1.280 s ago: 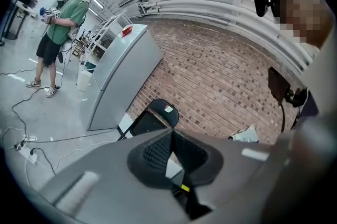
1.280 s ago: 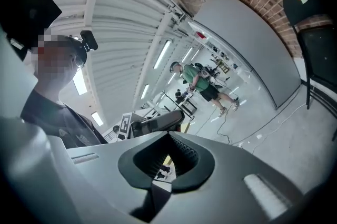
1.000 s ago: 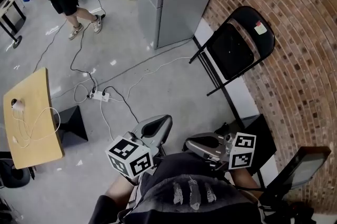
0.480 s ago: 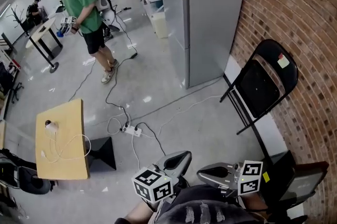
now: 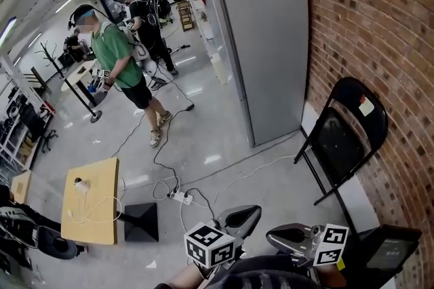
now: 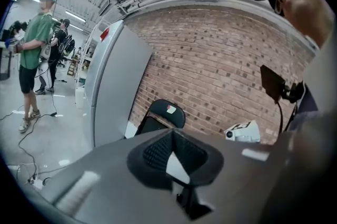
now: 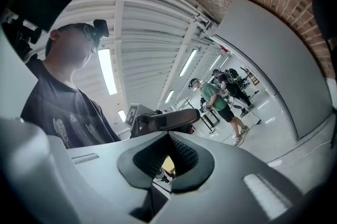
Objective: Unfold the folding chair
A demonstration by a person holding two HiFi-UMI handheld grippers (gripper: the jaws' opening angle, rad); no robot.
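Note:
A black folding chair (image 5: 346,145) stands folded against the brick wall at the right of the head view, a small sticker on its backrest. It also shows in the left gripper view as the chair (image 6: 160,115) beyond the jaws. My left gripper (image 5: 249,214) and right gripper (image 5: 272,237) sit close to my body at the bottom edge, well short of the chair. Both are shut and hold nothing: the left gripper (image 6: 174,153) and the right gripper (image 7: 168,159) have their pads together. The right gripper points away from the chair, toward the room.
A tall grey cabinet (image 5: 268,43) stands against the wall left of the chair. Cables and a power strip (image 5: 180,196) lie on the floor by a wooden table (image 5: 91,209) and a black box (image 5: 141,222). A person in a green shirt (image 5: 119,57) stands further back.
The head view has lifted, so the chair and the cabinet now sit lower and more of the room shows. Both grippers slid toward the bottom edge, still shut.

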